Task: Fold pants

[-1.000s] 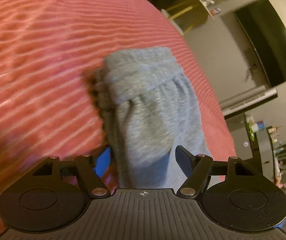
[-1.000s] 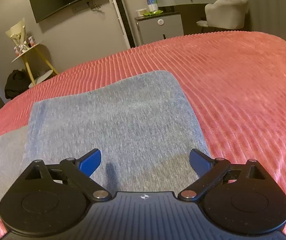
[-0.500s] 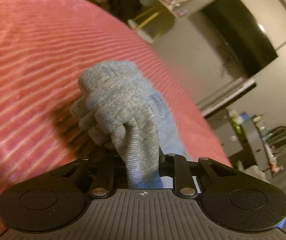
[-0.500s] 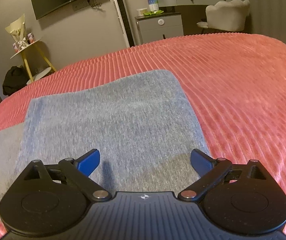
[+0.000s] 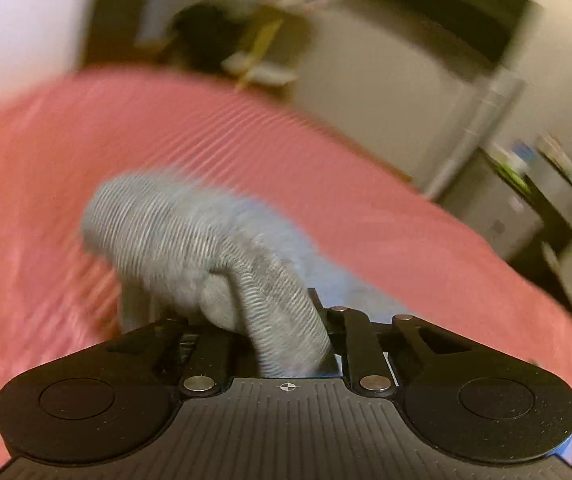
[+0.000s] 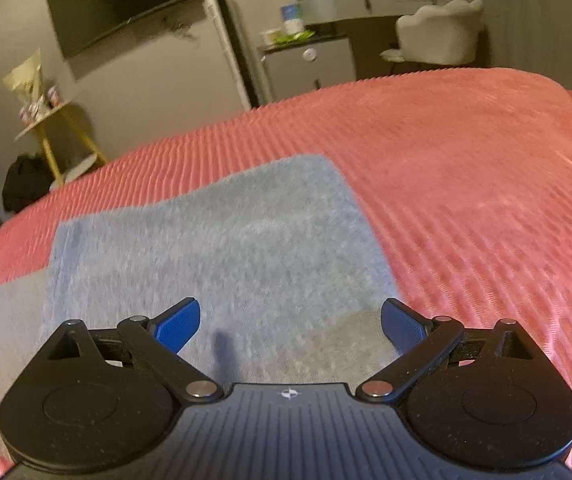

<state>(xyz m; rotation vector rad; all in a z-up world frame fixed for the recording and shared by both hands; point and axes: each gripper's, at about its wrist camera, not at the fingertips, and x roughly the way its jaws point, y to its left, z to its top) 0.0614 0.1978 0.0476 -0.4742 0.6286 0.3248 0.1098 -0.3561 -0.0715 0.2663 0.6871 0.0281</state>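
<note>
left gripper [image 5: 286, 340] clamped on a bunched fold of the grey pants [image 5: 190, 248], lifted off the pink bedspread [image 5: 365, 208]. right gripper [image 6: 289, 320] spread wide, nothing gripped, above the flat pant section [image 6: 222, 248] near bed centre.

Dim, warm indoor light. Left wrist view heavily motion-blurred throughout; right wrist view mildly soft. Fisheye bending and dark corners in both.
</note>
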